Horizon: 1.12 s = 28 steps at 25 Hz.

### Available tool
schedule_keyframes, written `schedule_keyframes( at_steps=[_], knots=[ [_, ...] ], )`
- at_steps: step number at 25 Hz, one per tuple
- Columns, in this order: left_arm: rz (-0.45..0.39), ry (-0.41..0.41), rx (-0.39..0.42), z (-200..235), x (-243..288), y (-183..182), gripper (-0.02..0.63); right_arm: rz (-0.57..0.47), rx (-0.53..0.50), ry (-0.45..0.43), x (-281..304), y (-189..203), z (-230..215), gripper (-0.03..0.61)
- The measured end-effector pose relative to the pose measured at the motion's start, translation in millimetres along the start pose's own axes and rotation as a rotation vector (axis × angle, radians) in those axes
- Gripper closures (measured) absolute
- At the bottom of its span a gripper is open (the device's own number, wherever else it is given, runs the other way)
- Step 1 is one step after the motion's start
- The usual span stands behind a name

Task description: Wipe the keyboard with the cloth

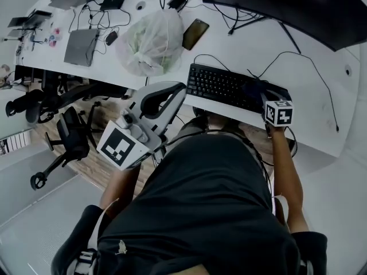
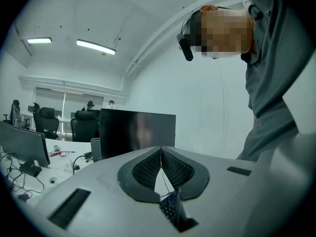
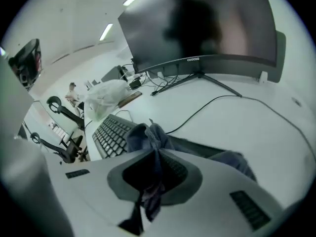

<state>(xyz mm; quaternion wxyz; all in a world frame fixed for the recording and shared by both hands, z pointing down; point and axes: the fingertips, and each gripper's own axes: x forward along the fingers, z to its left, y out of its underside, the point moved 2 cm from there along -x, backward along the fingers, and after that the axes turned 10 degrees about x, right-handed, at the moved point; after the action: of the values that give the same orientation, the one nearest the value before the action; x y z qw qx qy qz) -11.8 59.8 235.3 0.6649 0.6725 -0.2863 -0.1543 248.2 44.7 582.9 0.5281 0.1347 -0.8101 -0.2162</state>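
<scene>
A black keyboard point(image 1: 221, 86) lies near the front edge of the white desk point(image 1: 321, 105). My right gripper point(image 1: 265, 99) is over the keyboard's right end, shut on a dark blue-grey cloth point(image 1: 253, 88). In the right gripper view the cloth point(image 3: 148, 135) bunches out between the jaws of that gripper point(image 3: 157, 154), just above the keyboard point(image 3: 109, 133). My left gripper point(image 1: 179, 91) hovers off the keyboard's left end, by the desk edge. In the left gripper view its pads point(image 2: 148, 169) meet with nothing between them; that gripper point(image 2: 161, 153) points roughly level toward a dark monitor point(image 2: 137, 132).
A tied plastic bag point(image 1: 150, 42), a dark phone point(image 1: 195, 33) and a grey laptop point(image 1: 81, 46) lie on the desk left of the keyboard. A curved monitor point(image 1: 287, 4) stands behind, with cables point(image 1: 298, 56) across the desk. Office chairs point(image 1: 71, 132) stand on the floor at left.
</scene>
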Motion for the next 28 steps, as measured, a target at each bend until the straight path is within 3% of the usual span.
schedule_keyframes(
  at_steps=[1, 4, 6, 8, 10, 12, 14, 15, 17, 19, 21, 25, 27, 28],
  knots=[
    [-0.002, 0.006, -0.003, 5, -3, 2, 0.607, 0.027, -0.013, -0.031, 5, 16, 20, 0.546],
    [-0.012, 0.026, -0.008, 20, -10, 3, 0.607, 0.188, -0.223, -0.186, 28, 70, 109, 0.546],
    [-0.015, 0.041, -0.002, 30, -15, 3, 0.607, 0.210, -0.262, -0.205, 35, 73, 130, 0.546],
    [-0.015, 0.052, 0.004, 41, -21, 5, 0.607, 0.103, -0.177, -0.122, 28, 41, 106, 0.546],
    [-0.013, 0.062, 0.008, 50, -27, 8, 0.607, -0.021, -0.084, 0.036, 10, 5, 58, 0.546],
    [-0.014, 0.075, 0.010, 57, -31, 13, 0.607, -0.070, 0.024, 0.158, 0, -6, 18, 0.546],
    [-0.021, 0.091, 0.013, 61, -34, 15, 0.607, -0.062, 0.102, 0.140, 11, 9, 29, 0.546],
    [-0.023, 0.101, 0.015, 63, -36, 15, 0.607, -0.031, 0.069, 0.094, 23, 21, 56, 0.548],
    [-0.024, 0.121, 0.021, 67, -37, 14, 0.607, 0.052, -0.099, -0.002, 50, 43, 121, 0.548],
    [-0.026, 0.141, 0.032, 72, -39, 12, 0.607, 0.079, -0.178, -0.053, 61, 42, 151, 0.548],
    [-0.026, 0.155, 0.042, 77, -40, 12, 0.607, 0.030, -0.124, -0.017, 52, 22, 130, 0.548],
    [-0.030, 0.167, 0.039, 83, -42, 15, 0.607, -0.094, 0.056, 0.228, 9, -2, 37, 0.548],
    [-0.031, 0.174, 0.032, 82, -43, 16, 0.607, -0.092, 0.116, 0.218, 13, 6, 41, 0.548],
    [-0.030, 0.177, 0.027, 82, -42, 17, 0.607, -0.062, 0.081, 0.172, 24, 14, 65, 0.548]
  ],
)
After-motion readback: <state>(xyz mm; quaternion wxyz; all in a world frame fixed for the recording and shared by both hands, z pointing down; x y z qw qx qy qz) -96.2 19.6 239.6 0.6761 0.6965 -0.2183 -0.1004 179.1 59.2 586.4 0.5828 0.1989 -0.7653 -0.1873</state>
